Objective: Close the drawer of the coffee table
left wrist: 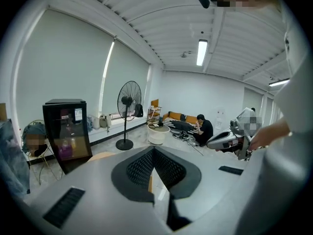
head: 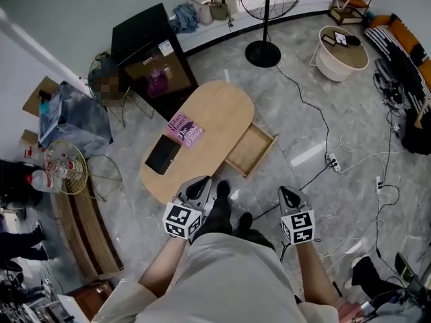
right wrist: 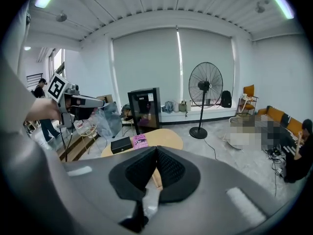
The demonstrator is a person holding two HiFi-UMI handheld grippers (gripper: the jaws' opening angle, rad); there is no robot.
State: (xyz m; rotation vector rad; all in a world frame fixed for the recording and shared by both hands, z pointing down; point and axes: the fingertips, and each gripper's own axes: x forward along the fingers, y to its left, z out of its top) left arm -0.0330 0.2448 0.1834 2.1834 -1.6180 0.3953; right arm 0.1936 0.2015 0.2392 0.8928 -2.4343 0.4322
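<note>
The oval light-wood coffee table (head: 219, 110) stands on the grey floor ahead of me in the head view. Its drawer (head: 250, 150) is pulled out of the right side, toward me. A pink book (head: 186, 130) and a black box (head: 162, 155) lie on the tabletop. My left gripper (head: 199, 186) hangs over the table's near end, shut and holding nothing. My right gripper (head: 289, 194) is over the floor, to the right of the drawer and nearer me than it, also shut and holding nothing. The right gripper view shows the table (right wrist: 166, 138) beyond its closed jaws.
A black glass-door cabinet (head: 151, 59) stands behind the table, and a standing fan (head: 264, 46) beyond it. Cables and a power strip (head: 333, 161) cross the floor on the right. A wire basket (head: 65, 167) and a wooden bench (head: 81, 227) are on the left. A person (left wrist: 203, 129) sits far off.
</note>
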